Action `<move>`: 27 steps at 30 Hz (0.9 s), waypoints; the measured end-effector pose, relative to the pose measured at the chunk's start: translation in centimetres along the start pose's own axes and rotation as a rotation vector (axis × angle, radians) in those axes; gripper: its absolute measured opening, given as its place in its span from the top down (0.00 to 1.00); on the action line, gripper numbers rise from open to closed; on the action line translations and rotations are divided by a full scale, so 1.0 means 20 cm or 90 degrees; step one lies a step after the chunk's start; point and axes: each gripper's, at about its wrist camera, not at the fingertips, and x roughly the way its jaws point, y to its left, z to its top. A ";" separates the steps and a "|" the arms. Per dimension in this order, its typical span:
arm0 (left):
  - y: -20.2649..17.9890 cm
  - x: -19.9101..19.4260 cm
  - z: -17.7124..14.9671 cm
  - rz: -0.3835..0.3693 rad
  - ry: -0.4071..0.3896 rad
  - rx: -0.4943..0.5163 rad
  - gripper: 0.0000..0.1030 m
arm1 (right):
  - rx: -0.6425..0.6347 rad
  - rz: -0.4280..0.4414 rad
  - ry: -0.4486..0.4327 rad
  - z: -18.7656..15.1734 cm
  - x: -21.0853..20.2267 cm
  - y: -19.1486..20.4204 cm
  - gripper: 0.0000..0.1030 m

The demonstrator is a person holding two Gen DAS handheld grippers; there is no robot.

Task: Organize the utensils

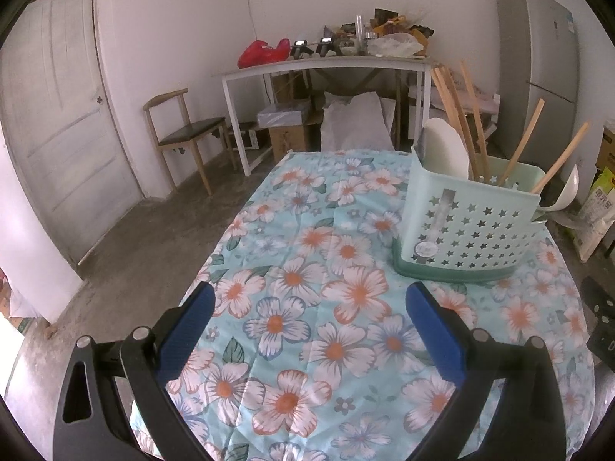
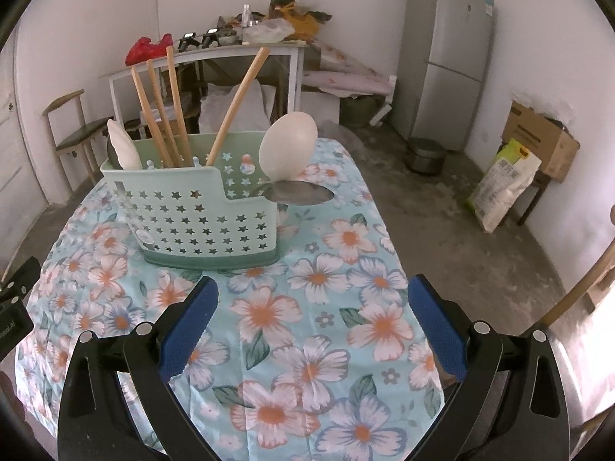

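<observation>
A pale green utensil basket (image 1: 469, 226) (image 2: 200, 215) with star-shaped holes stands on the flowered tablecloth (image 1: 326, 307) (image 2: 307, 307). Several wooden chopsticks (image 1: 472, 115) (image 2: 169, 107) stick up out of it, along with a white spoon (image 1: 446, 146) (image 2: 125, 150). A white ladle (image 2: 286, 148) (image 1: 567, 192) leans at the basket's right end, and a metal spatula blade (image 2: 300, 194) pokes out beside it. My left gripper (image 1: 311, 299) hovers open over the cloth, near-left of the basket. My right gripper (image 2: 313, 296) is open too, just in front of the basket. Both hold nothing.
A white side table (image 1: 326, 65) (image 2: 200, 57) piled with clutter stands at the back wall, with a wooden chair (image 1: 184, 130) (image 2: 77, 130) to its left. A grey fridge (image 1: 538, 69) (image 2: 446, 57), a metal pot (image 2: 424, 153) and a sack (image 2: 503, 184) occupy the floor at right.
</observation>
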 end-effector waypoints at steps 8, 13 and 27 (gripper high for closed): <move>0.00 0.00 0.00 0.000 0.001 0.000 0.05 | -0.002 0.001 -0.002 0.00 -0.01 0.01 0.08; -0.01 0.00 0.00 -0.004 0.002 0.005 0.05 | -0.002 0.001 -0.002 0.00 -0.01 0.01 0.08; -0.01 0.00 -0.01 -0.005 0.005 0.002 0.05 | -0.002 -0.001 0.000 0.01 -0.02 0.02 0.08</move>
